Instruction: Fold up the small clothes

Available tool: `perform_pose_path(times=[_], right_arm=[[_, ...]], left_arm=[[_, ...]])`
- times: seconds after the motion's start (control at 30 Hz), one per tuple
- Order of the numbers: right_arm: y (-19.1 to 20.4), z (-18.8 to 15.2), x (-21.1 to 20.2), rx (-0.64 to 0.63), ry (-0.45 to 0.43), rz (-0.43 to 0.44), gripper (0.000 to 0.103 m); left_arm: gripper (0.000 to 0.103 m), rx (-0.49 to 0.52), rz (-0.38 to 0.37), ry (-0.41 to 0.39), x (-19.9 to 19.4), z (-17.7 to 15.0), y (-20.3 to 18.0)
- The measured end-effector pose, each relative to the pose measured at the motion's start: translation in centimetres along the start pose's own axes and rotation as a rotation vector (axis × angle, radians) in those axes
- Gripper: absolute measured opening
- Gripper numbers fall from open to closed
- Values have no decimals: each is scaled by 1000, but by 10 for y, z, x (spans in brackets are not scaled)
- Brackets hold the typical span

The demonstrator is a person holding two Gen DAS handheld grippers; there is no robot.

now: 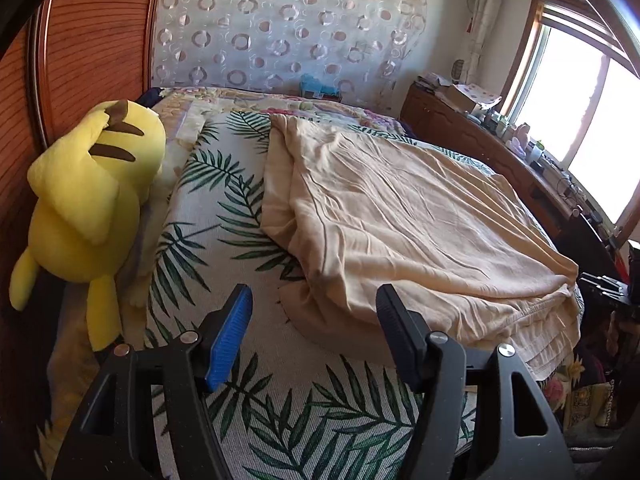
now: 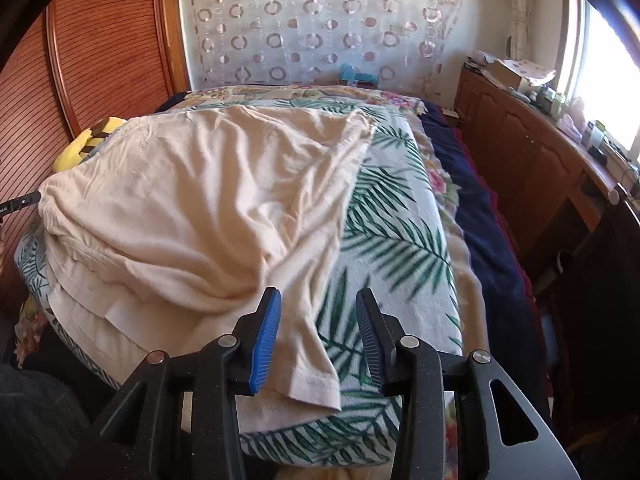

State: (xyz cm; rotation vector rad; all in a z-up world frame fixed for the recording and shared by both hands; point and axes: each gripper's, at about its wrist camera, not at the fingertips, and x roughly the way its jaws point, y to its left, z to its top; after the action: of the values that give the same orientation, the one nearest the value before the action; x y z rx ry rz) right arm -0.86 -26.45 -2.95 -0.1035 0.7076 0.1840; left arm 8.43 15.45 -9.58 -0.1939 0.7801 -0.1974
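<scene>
A yellow plush toy lies at 9 o'clock beside the palm-leaf bed cover. At 12 o'clock hangs a sheer curtain with ring patterns. A cluttered wooden cabinet and a bright window stand at 2 o'clock.

place: home bedroom | evidence: bed, plush toy, wooden dresser, curtained window

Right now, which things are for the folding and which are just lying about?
For the folding:
- beige shirt
- left gripper, open
- right gripper, open

Just lying about:
- yellow plush toy
- leaf-print cover
- wooden cabinet
</scene>
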Motion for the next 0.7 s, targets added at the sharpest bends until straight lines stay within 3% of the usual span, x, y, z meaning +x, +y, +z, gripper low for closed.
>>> perform_pose_path(times=[0.33, 0.4, 0.6, 0.67, 0.7], right_arm=[[-11, -20, 3, 54, 30, 36, 40], [-10, -19, 7, 55, 29, 49, 40], [-6, -20, 12, 30, 22, 45, 40], [-2, -22, 11, 4, 21, 40, 28], [0, -24, 11, -16, 20, 38, 14]], left_arm=[[65, 42, 5, 23, -10, -20, 0], [52, 54, 13, 49, -3, -20, 0], [51, 111, 37, 85, 20, -15, -12], [51, 136, 71, 91, 27, -14, -16], [51, 146, 95, 91, 30, -14, -17]])
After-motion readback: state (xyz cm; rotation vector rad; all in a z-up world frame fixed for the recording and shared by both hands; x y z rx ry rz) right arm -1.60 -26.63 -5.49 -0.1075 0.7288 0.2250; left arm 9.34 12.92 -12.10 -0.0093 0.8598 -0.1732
